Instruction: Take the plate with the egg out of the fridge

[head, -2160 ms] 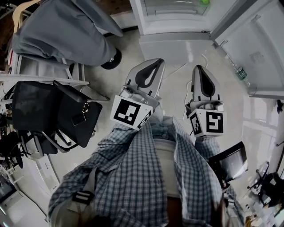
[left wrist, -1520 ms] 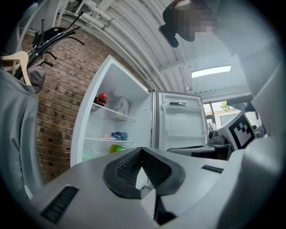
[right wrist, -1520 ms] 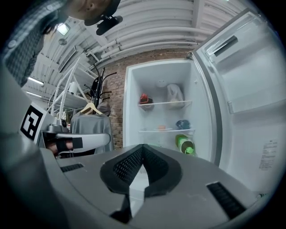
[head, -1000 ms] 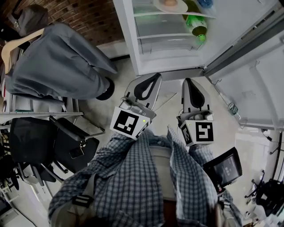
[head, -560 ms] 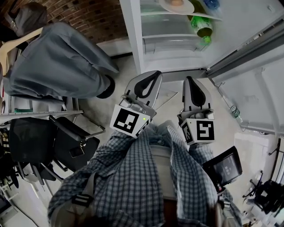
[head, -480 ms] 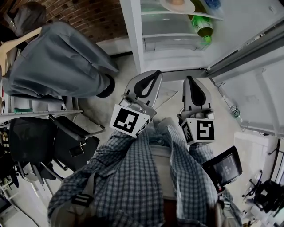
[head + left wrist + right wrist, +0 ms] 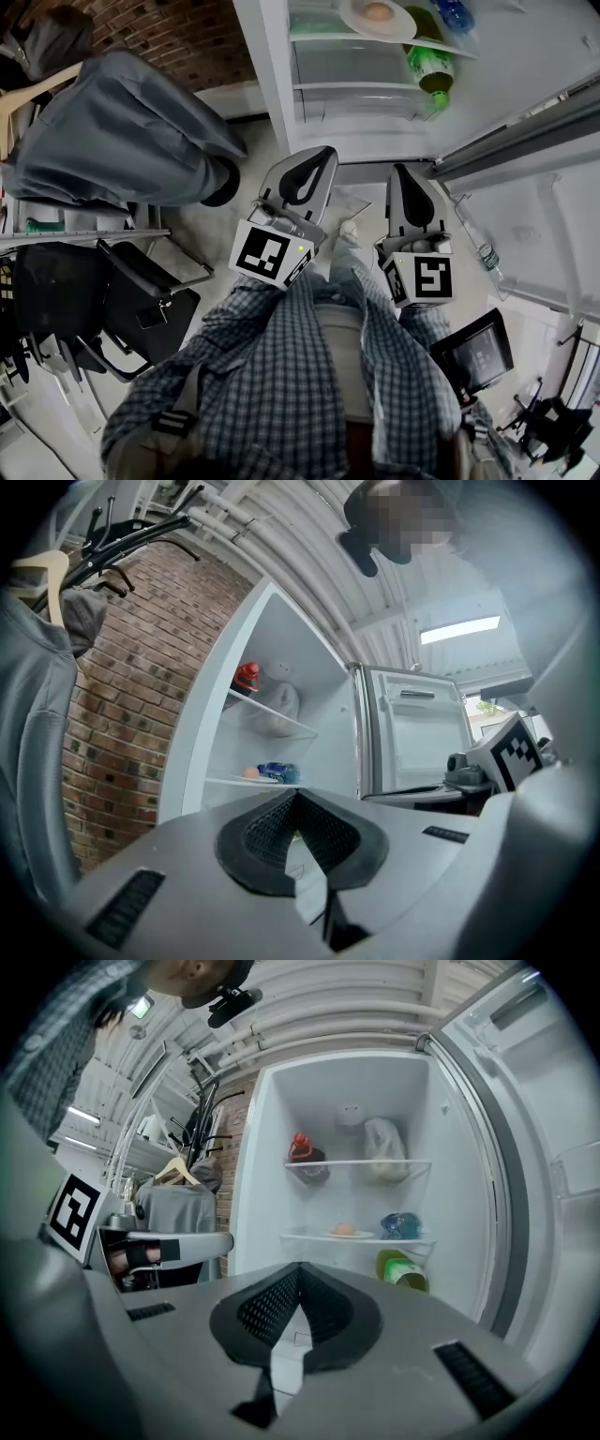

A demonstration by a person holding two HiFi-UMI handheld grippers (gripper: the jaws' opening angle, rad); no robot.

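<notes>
Fridge (image 7: 272,66): stands at the far side with its compartment open. Its door (image 7: 534,216) is swung out to the right.

Grey garment (image 7: 122,131): hangs on a hanger at the left, in front of a brick wall (image 7: 169,37). A black chair (image 7: 122,300) sits nearer, below it.

Person: a checked shirt (image 7: 281,375) fills the near centre of the head view.

Left claw (image 7: 325,152): held over the floor in front of the fridge and pointed toward it. It is clenched, pad tips meeting, with nothing between them.

Right claw (image 7: 405,171): just right of the left one, at about the same level. It is likewise clenched and empty.

Plate (image 7: 361,1235): rests on the second shelf inside the fridge, toward its left half, with the egg (image 7: 344,1229) lying on it. Both claws are well apart from it, on the near side.

Other contents: a blue packet (image 7: 401,1225) lies on the same shelf, right of the plate. A green bottle (image 7: 405,1269) lies on its side below that shelf at the right. A red item (image 7: 300,1147) and a white bag (image 7: 384,1162) sit on the shelf above.
</notes>
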